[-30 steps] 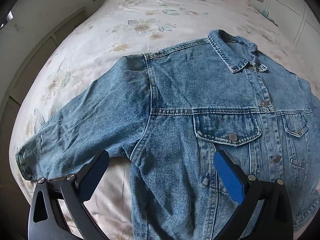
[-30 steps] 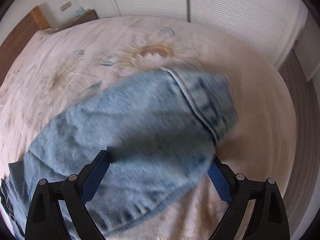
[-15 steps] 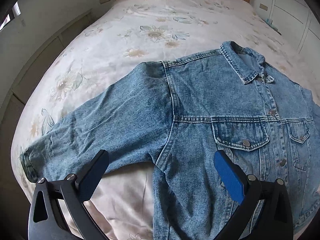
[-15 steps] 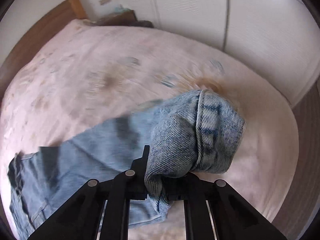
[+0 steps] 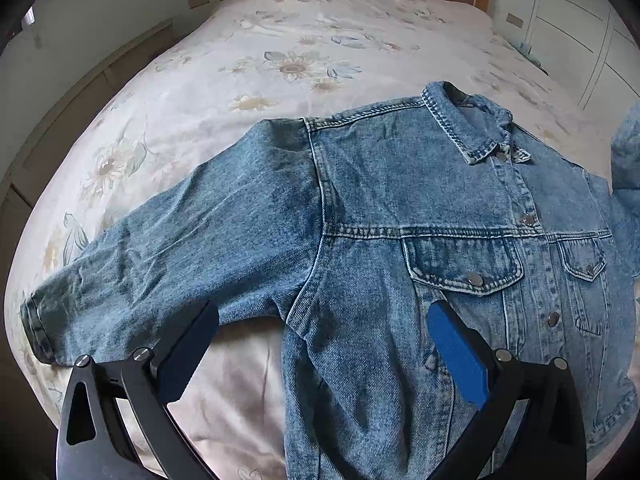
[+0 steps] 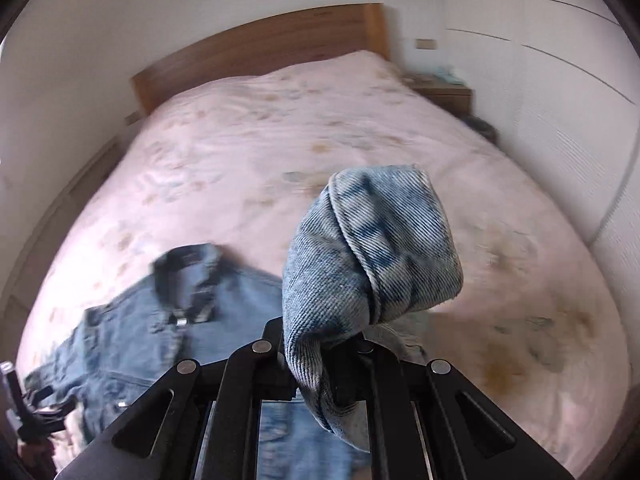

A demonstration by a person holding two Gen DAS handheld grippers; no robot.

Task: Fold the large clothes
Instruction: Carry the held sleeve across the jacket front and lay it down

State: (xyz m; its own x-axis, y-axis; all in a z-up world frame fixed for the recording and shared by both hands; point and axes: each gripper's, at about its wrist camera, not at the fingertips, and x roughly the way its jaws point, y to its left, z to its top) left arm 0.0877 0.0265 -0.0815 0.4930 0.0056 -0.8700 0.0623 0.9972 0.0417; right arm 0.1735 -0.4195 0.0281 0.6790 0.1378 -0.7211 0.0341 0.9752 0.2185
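Observation:
A blue denim jacket (image 5: 400, 200) lies front up on the bed, collar toward the headboard, its left sleeve (image 5: 160, 248) stretched out flat to the left. My left gripper (image 5: 320, 344) is open and empty, hovering above the jacket's left side near the armpit. My right gripper (image 6: 320, 344) is shut on the cuff of the right sleeve (image 6: 372, 256) and holds it lifted above the bed. The jacket's body and collar (image 6: 188, 276) show below and left of it. The lifted sleeve shows at the right edge of the left wrist view (image 5: 626, 148).
The bed has a floral cream cover (image 5: 280, 60) and a wooden headboard (image 6: 260, 52). White wardrobe doors (image 6: 560, 80) stand along the right, with a nightstand (image 6: 444, 92) beside the headboard. A wall and low wooden ledge (image 5: 100, 76) run on the left.
My right gripper shut on the right sleeve cuff, lifted it off the bed and swung it toward the jacket body. My left gripper drew back slightly and stayed open.

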